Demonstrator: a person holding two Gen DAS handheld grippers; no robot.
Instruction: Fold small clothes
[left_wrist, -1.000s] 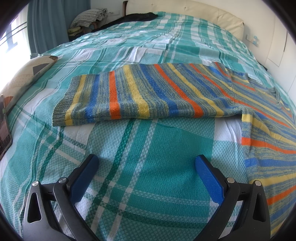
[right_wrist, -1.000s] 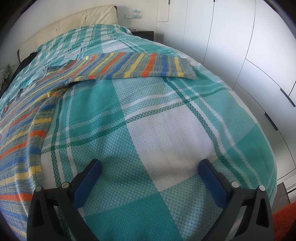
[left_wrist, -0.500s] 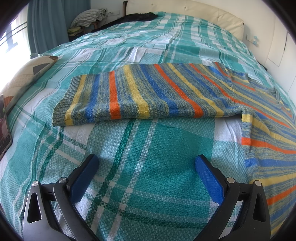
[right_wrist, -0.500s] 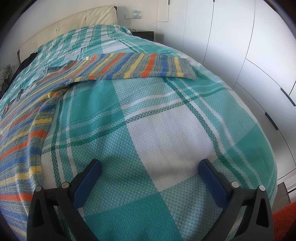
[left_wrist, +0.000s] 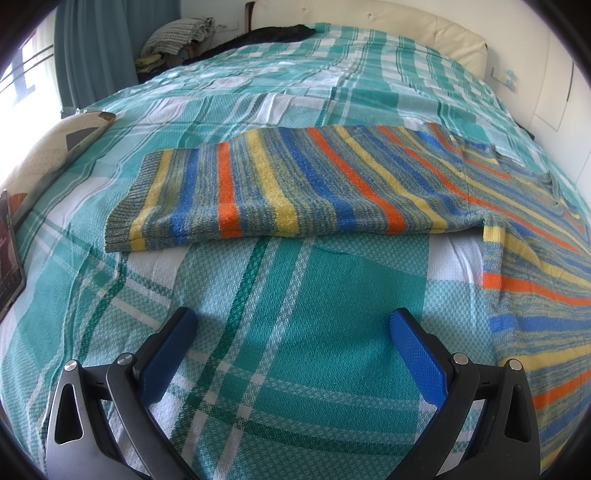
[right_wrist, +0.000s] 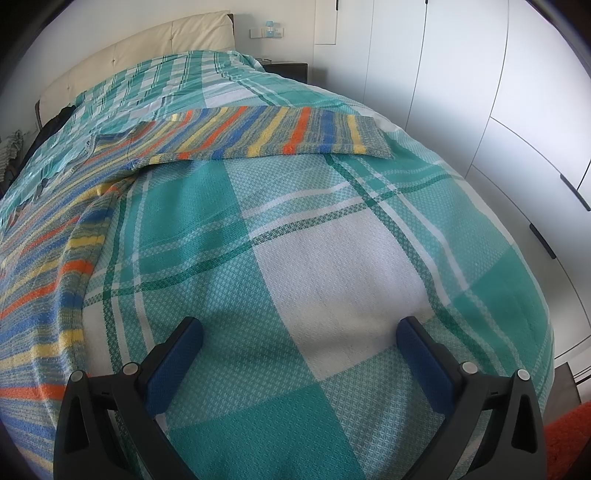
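A striped knit sweater (left_wrist: 295, 192) in blue, orange, yellow and grey lies flat on the bed, one sleeve stretched out to the left and its body running off to the right. In the right wrist view the sweater (right_wrist: 258, 133) shows its other sleeve stretched to the right and its body down the left side. My left gripper (left_wrist: 291, 328) is open and empty, over the bedspread just short of the sleeve. My right gripper (right_wrist: 299, 332) is open and empty, over the bedspread well short of the other sleeve.
The bed has a teal and white checked bedspread (left_wrist: 295, 369) and a cream headboard (left_wrist: 369, 22). A patterned pillow (left_wrist: 40, 162) and a dark tablet (left_wrist: 9, 258) lie at the left edge. White wardrobe doors (right_wrist: 498, 110) stand to the right of the bed.
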